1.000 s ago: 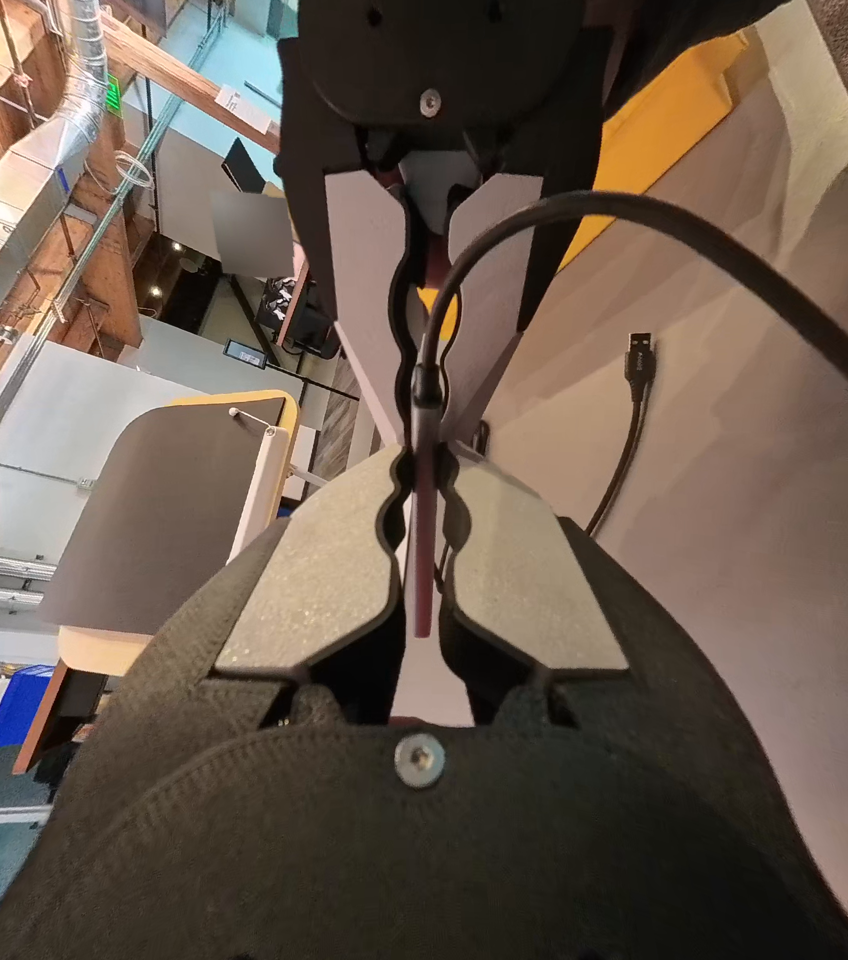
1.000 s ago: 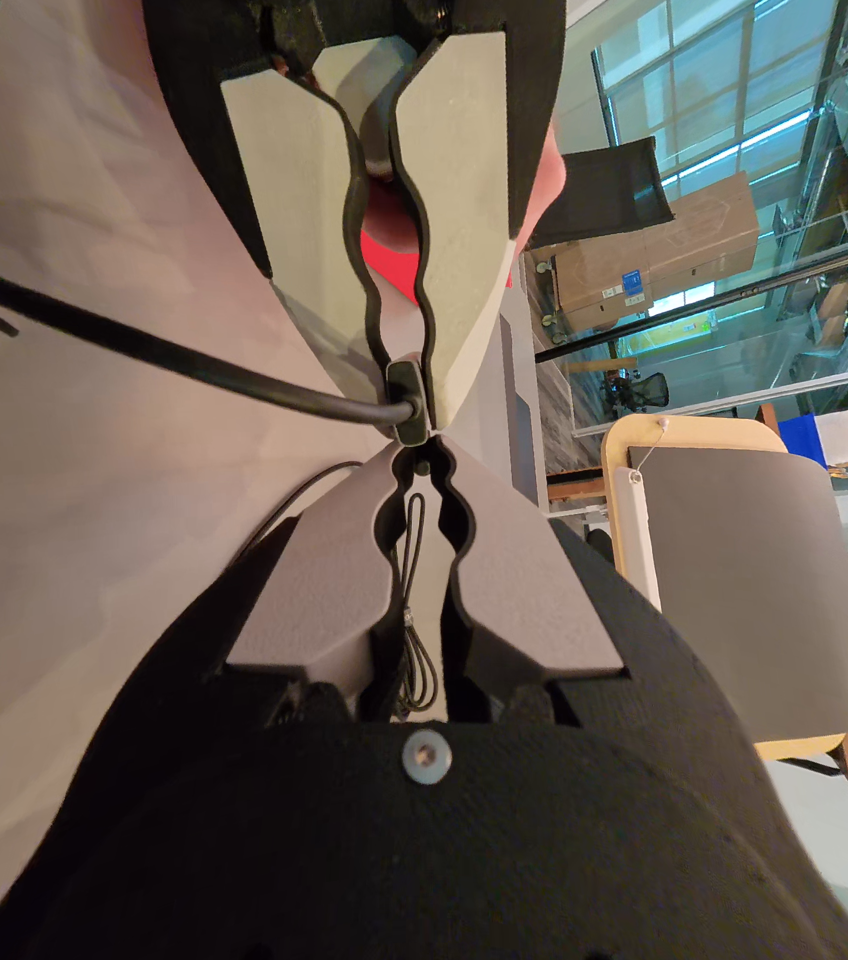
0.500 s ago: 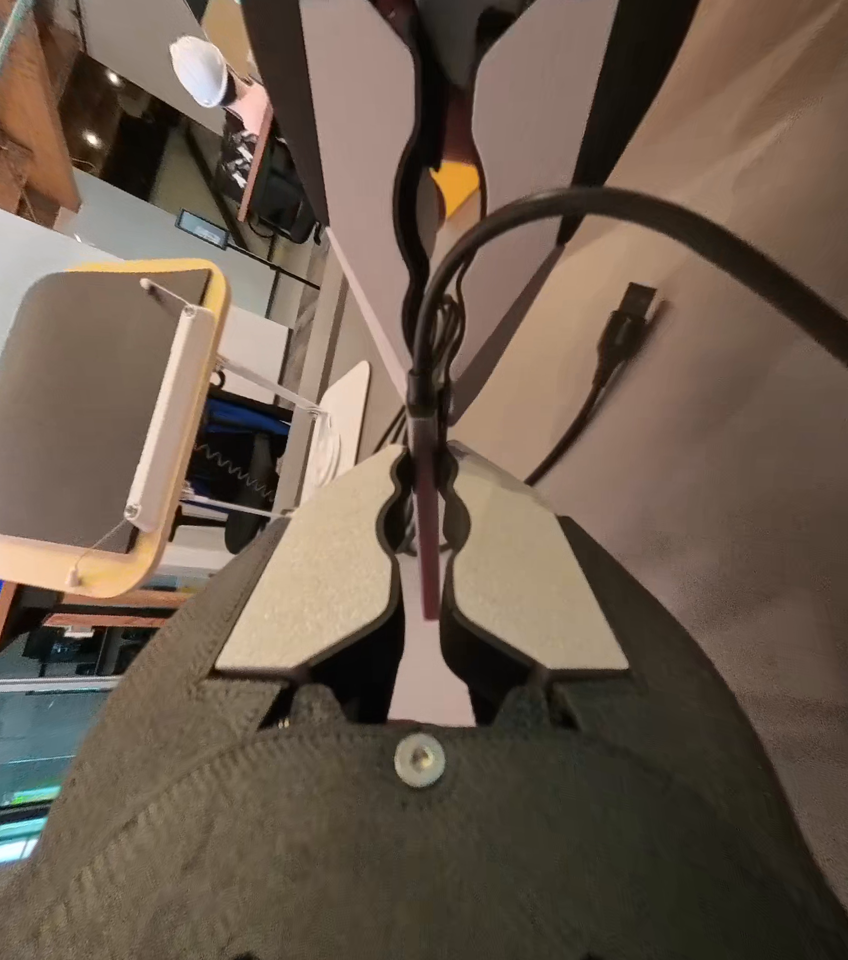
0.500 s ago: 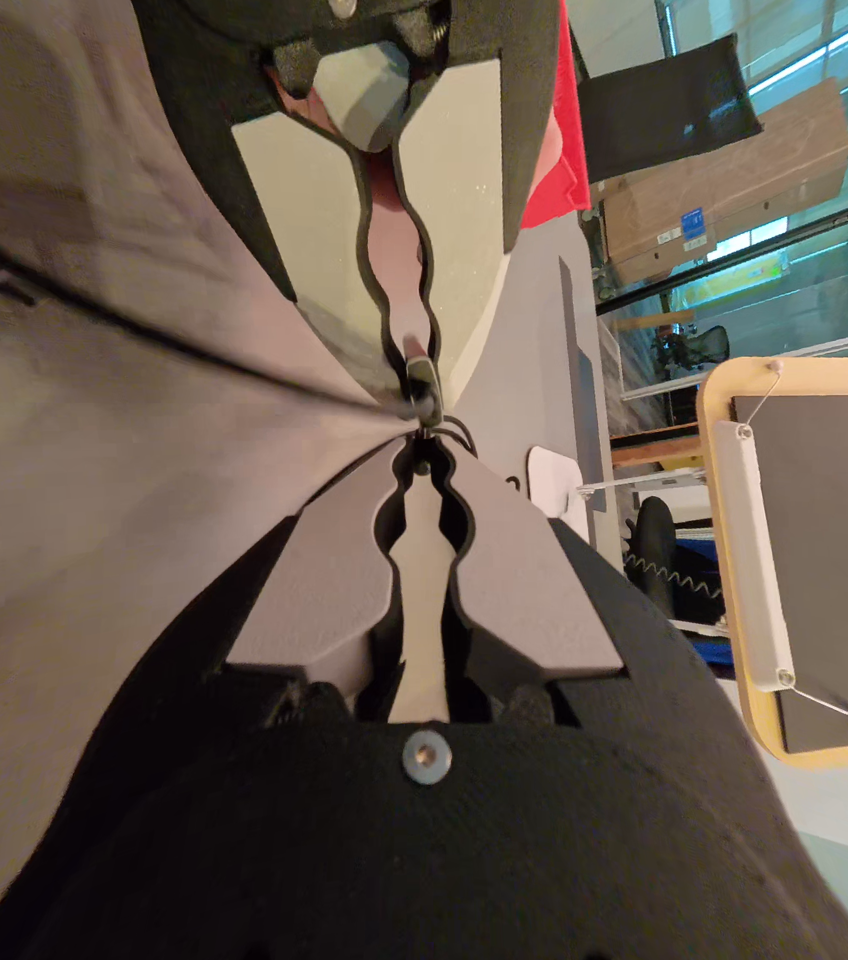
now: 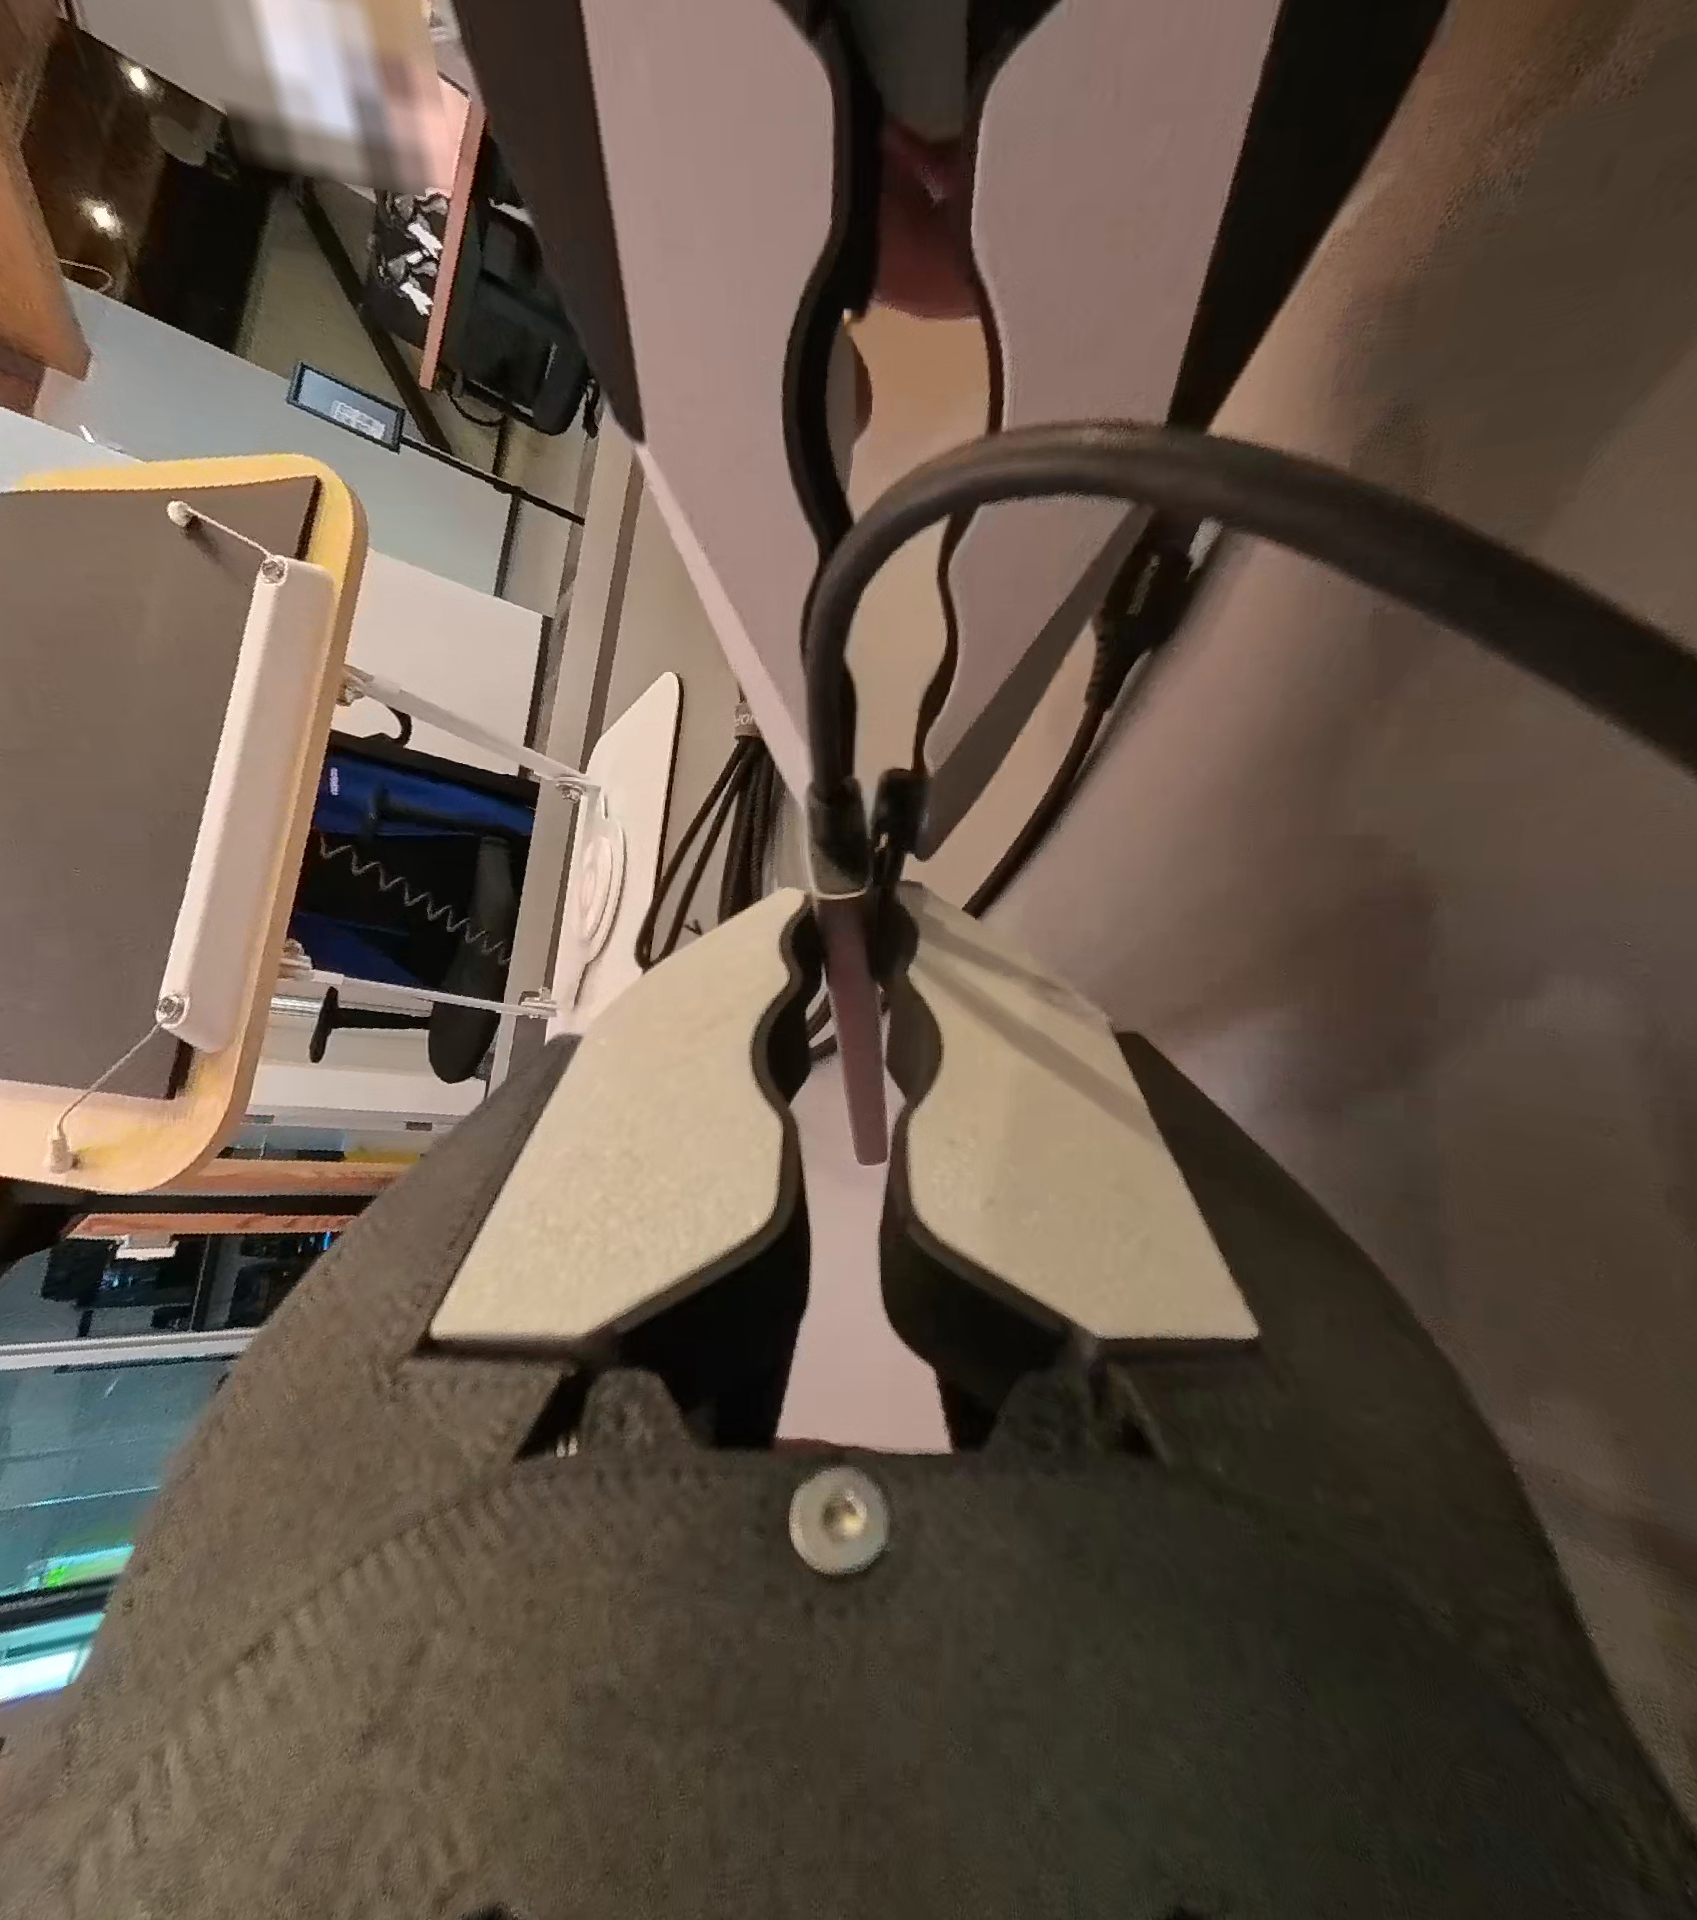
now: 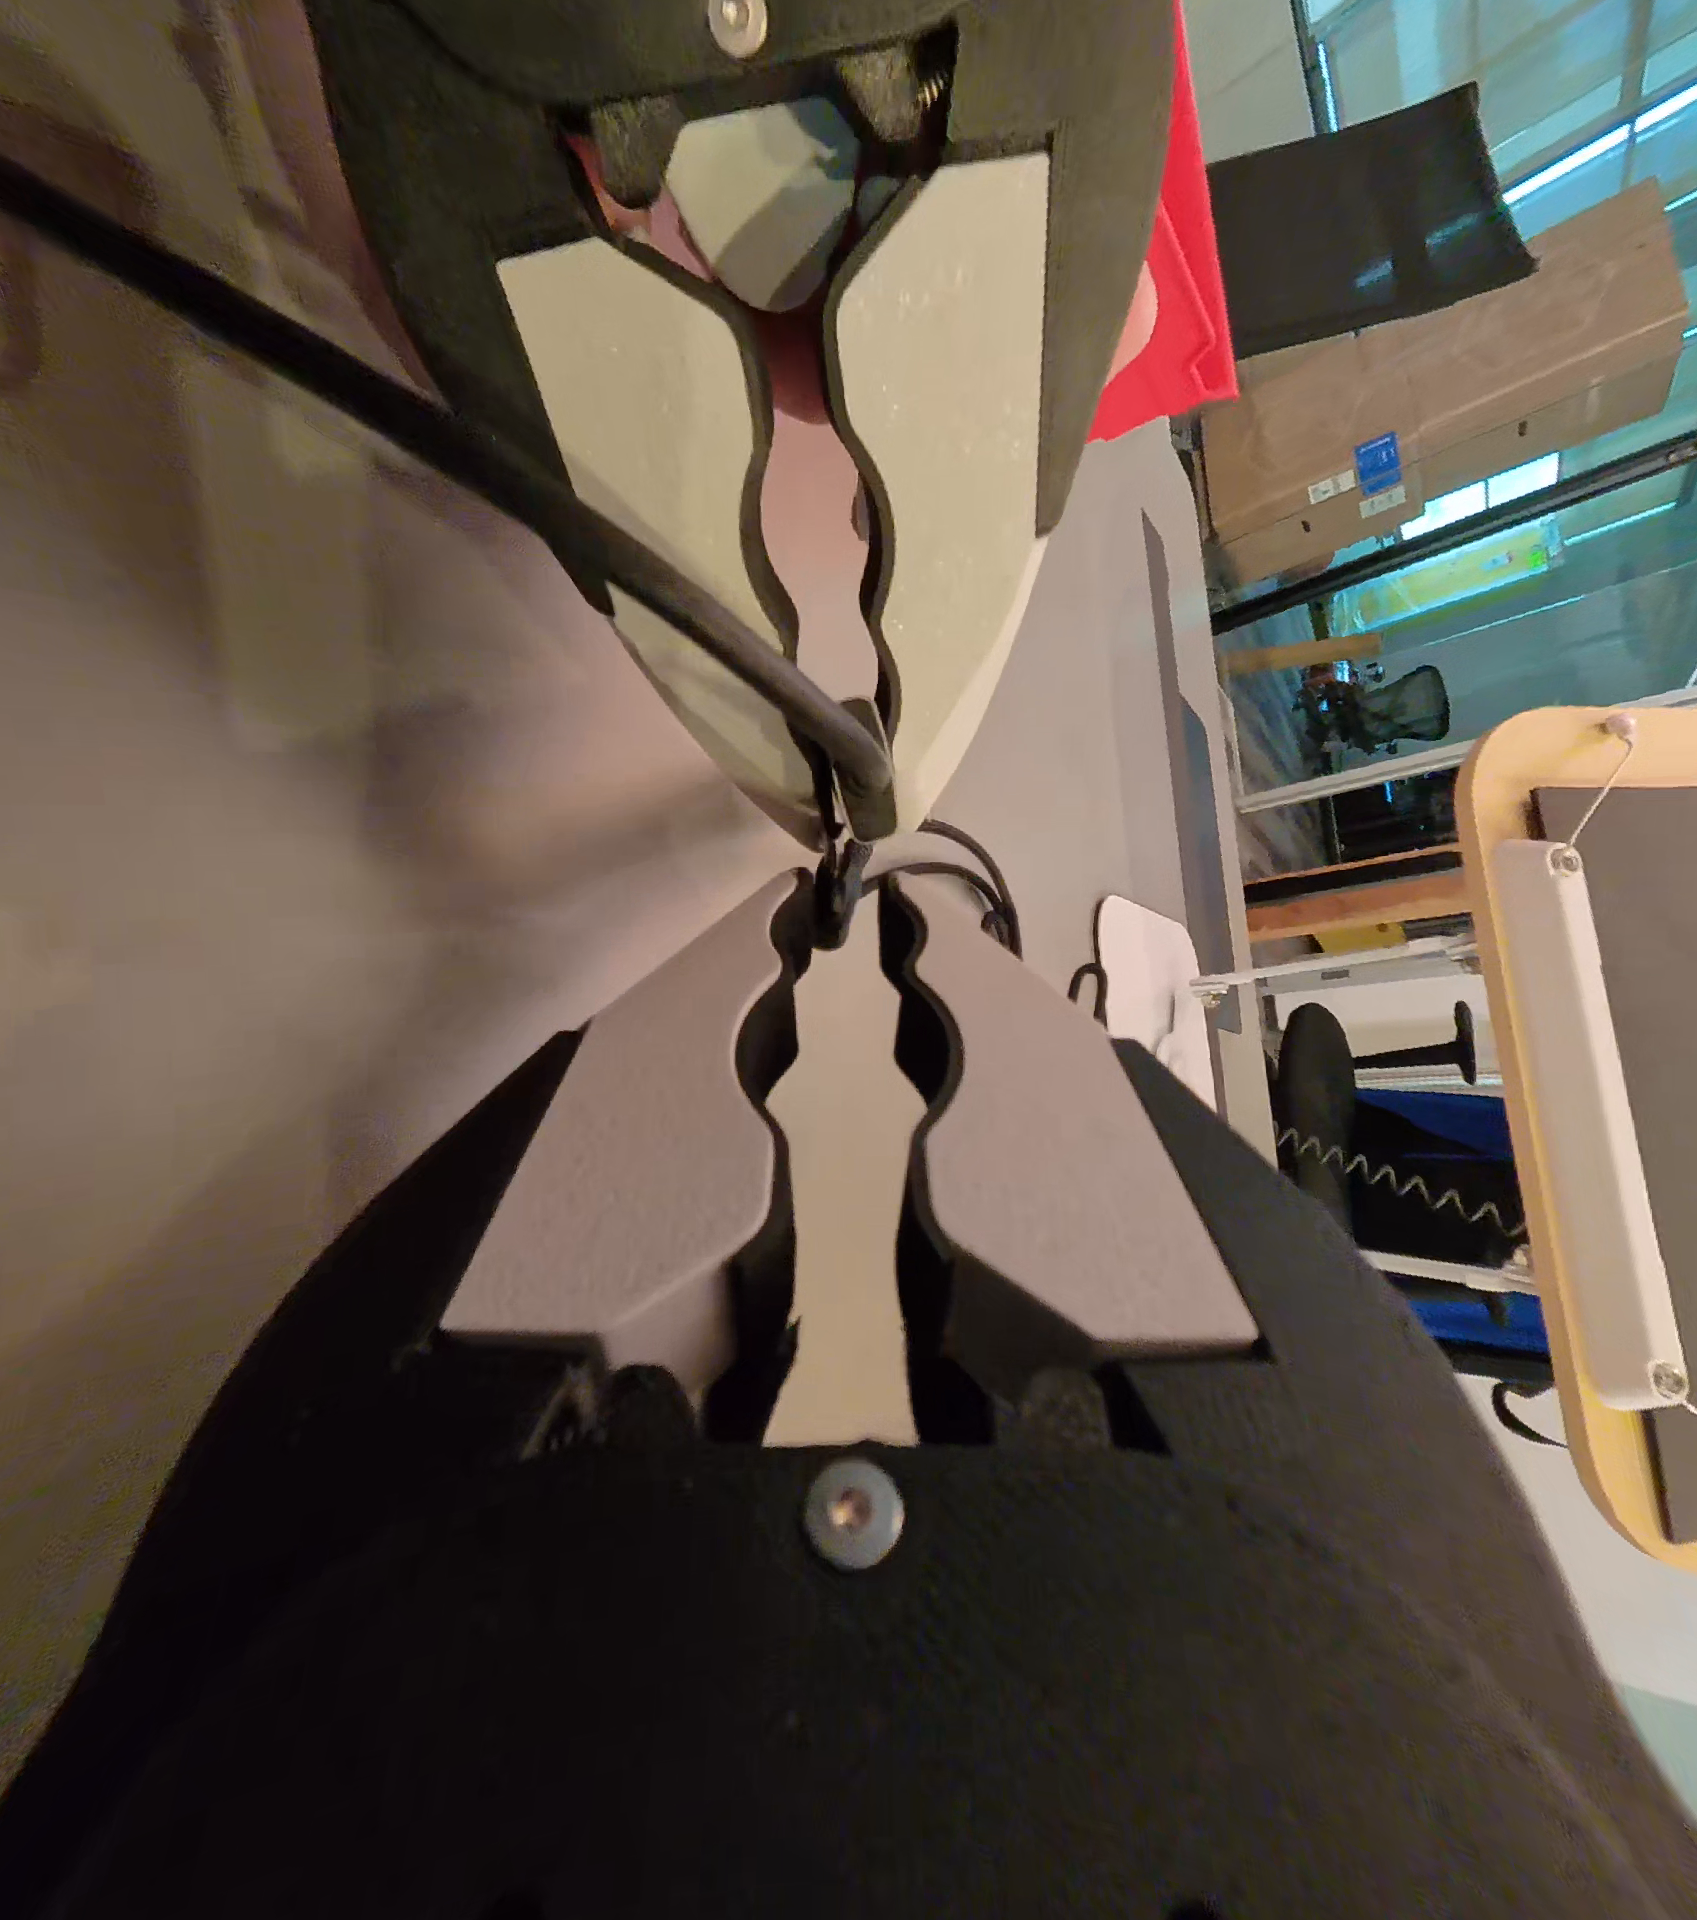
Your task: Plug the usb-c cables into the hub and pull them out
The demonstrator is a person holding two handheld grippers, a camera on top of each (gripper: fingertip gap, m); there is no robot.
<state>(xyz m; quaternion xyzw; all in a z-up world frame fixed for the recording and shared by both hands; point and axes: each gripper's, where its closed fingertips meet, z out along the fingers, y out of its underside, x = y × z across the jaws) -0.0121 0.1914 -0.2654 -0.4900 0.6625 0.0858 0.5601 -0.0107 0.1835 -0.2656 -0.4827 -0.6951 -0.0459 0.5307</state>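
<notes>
Gripping a thin dark maroon slab-shaped hub [image 5: 859, 1039] edge-on, the left gripper [image 5: 849, 914] is clamped tight near its tips. A thick black round cable [image 5: 1343, 561] arcs out of the hub's far end; stiff, springy, likely to tug sideways. Hub looks light and rigid; hold it by the flat faces. Right gripper [image 6: 849, 894] faces it tip to tip, pinched closed on a small black usb-c plug [image 6: 839, 883]; best held by the moulded shell, not the cord. Both grippers are level, nearly touching above the pale grey tabletop [image 5: 1550, 1039]. Whether the plug is seated is hidden.
</notes>
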